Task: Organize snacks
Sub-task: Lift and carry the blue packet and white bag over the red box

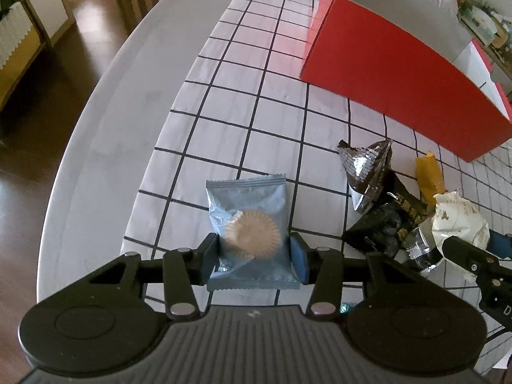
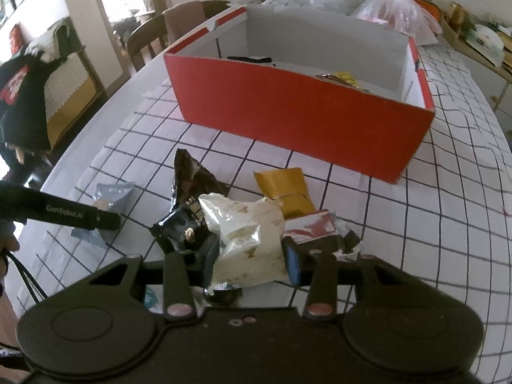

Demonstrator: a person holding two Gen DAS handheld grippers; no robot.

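My left gripper is shut on a blue snack packet with a round biscuit inside, low over the checked tablecloth. My right gripper is shut on a white snack packet at the near side of a snack pile. The pile holds a black packet, a gold packet and a red-and-white packet. A red open box stands beyond the pile, with a few snacks inside. In the left wrist view the box is at the upper right, and the white packet and black packet are at the right.
The table edge curves along the left, with a wooden chair and dark floor beyond. Plastic bags and clutter lie behind the box. The left gripper's arm and the blue packet show in the right wrist view.
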